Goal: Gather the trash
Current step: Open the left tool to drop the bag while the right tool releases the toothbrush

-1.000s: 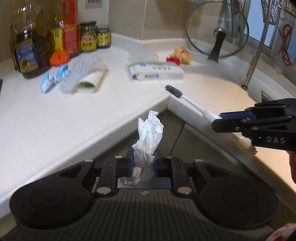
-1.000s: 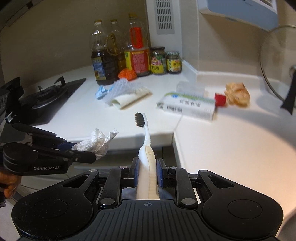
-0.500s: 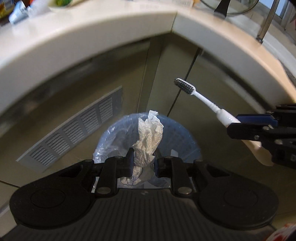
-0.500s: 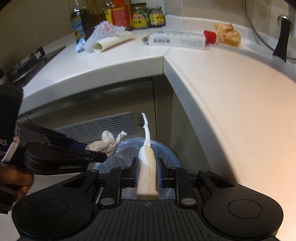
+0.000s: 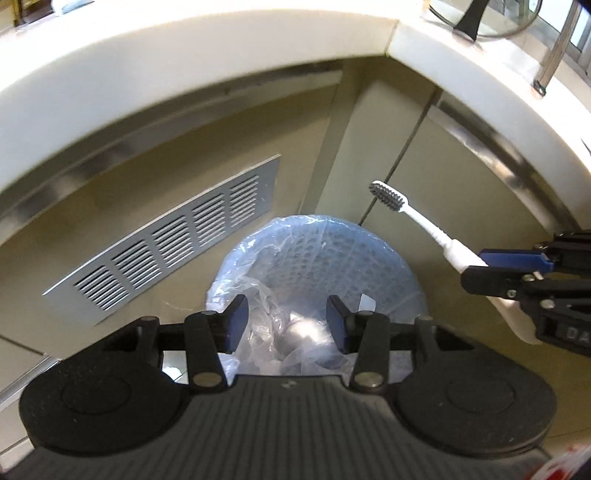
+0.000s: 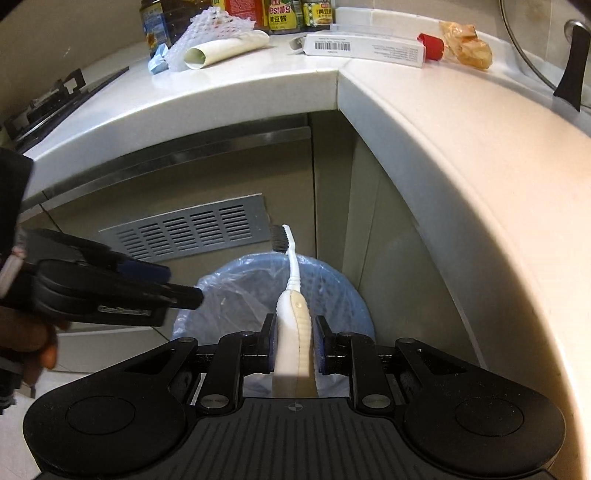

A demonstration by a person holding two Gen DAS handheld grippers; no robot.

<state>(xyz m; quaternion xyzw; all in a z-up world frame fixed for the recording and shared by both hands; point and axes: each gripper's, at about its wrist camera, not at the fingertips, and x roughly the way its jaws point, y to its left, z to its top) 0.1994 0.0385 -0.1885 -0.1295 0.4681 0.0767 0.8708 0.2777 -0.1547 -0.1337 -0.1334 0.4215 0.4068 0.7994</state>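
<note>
Over the lined bin (image 6: 332, 291), the right claw (image 6: 294, 349) pinches the light, stiff toothbrush (image 6: 293, 321) by its ribbed handle; the left claw (image 5: 284, 323), just opened, holds nothing.

"DA" on right hand-held gripper (image 5: 480, 266), "黄豆酱" on jar label (image 6: 282, 19)

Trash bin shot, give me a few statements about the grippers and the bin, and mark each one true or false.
1. The right gripper clamps a toothbrush. True.
2. The left gripper holds a crumpled wrapper. False: its jaws have just been opening and nothing is between them.
3. The bin has a clear plastic liner. True.
4. The toothbrush lies inside the bin. False: it is gripped above it.
5. The white box sits on the floor. False: it lies on the counter.
</note>
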